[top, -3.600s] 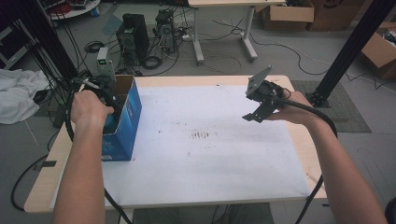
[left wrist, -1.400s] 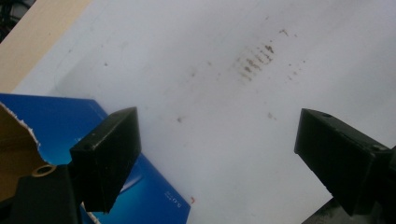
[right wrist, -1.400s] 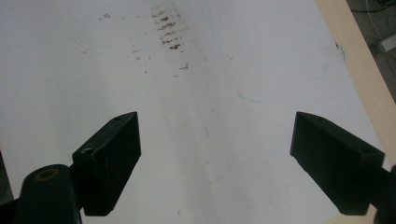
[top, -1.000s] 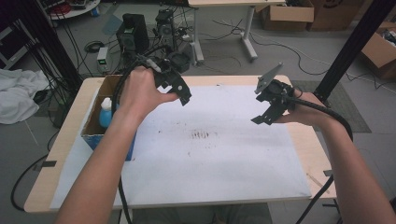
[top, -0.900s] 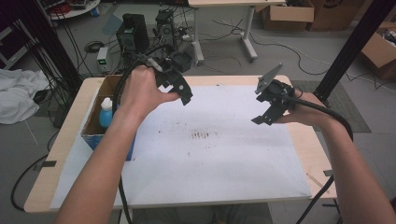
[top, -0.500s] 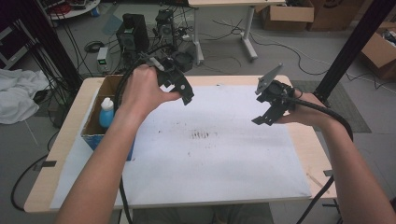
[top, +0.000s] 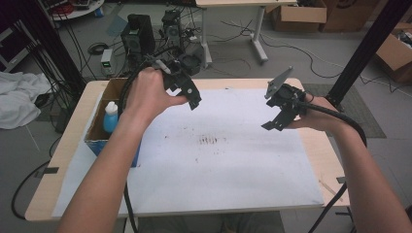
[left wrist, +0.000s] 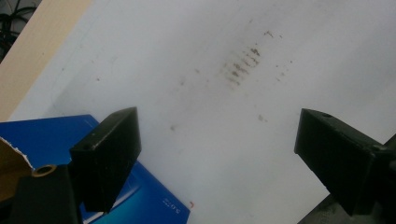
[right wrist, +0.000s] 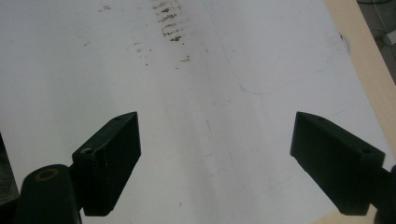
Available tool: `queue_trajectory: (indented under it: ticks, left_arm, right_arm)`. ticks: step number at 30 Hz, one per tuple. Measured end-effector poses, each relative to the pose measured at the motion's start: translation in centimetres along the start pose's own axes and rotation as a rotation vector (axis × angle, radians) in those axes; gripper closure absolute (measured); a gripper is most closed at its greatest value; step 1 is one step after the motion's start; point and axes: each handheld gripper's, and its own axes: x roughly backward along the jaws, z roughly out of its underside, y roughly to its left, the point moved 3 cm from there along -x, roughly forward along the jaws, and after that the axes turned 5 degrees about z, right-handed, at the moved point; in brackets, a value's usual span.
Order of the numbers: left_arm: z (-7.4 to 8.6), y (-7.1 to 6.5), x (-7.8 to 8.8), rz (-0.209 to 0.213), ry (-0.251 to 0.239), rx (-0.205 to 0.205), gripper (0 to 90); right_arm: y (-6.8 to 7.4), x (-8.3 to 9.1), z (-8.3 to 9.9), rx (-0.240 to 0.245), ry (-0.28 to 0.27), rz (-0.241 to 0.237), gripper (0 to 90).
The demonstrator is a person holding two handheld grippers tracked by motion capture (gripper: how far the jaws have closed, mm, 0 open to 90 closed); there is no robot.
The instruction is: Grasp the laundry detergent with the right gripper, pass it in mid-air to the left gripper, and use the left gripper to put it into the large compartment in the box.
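Two black two-jaw tongs were up over the table, one in each hand. The left tongs (top: 187, 92) hung above the far left part of a white sheet (top: 214, 165) that covered most of the light wooden table (top: 73, 141), with their jaws spread wide and nothing between them. The right tongs (top: 277, 119) were held above the right part of the same sheet, jaws likewise wide apart and empty.

Just beside the left tongs, on the side away from the right tongs, stood one open cardboard box with blue printed sides (top: 114, 145). Inside it stood one pale blue bottle with a white cap (top: 111, 121), upright. In the left gripper view a corner of the box's blue side (left wrist: 154, 200) lay under the tongs' jaws; small white print showed on it but was too small to read.

Between the two tongs, on the sheet, sat one patch of short brown smear marks (top: 210, 141) with scattered brown specks around it. A faint blue pen outline (right wrist: 280, 70) curved across the sheet ahead of the right tongs.
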Motion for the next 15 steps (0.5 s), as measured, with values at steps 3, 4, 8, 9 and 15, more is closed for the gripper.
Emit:
queue_trajectory:
  ticks: [3, 4, 8, 9, 15]
  left_arm:
    - [0.07, 0.05, -0.01, -0.001, 0.000, 0.004, 15.3]
    - [0.09, 0.06, -0.01, -0.002, 0.001, 0.005, 15.3]
    - [0.18, 0.14, 0.00, -0.007, 0.005, 0.005, 15.3]
    - [0.21, 0.15, 0.00, -0.008, 0.007, 0.007, 15.2]
    - [0.31, 0.22, 0.15, -0.008, 0.000, 0.010, 15.2]
  right_arm:
    - [0.03, 0.04, 0.02, -0.005, -0.001, 0.001, 15.8]
    - [0.04, 0.06, 0.02, -0.002, 0.001, 0.003, 15.8]
    - [0.12, 0.09, 0.02, -0.001, -0.003, 0.000, 15.9]
    - [0.16, 0.08, 0.02, 0.001, 0.000, -0.002, 15.8]
    - [0.21, 0.16, 0.01, 0.002, 0.000, -0.002, 15.9]
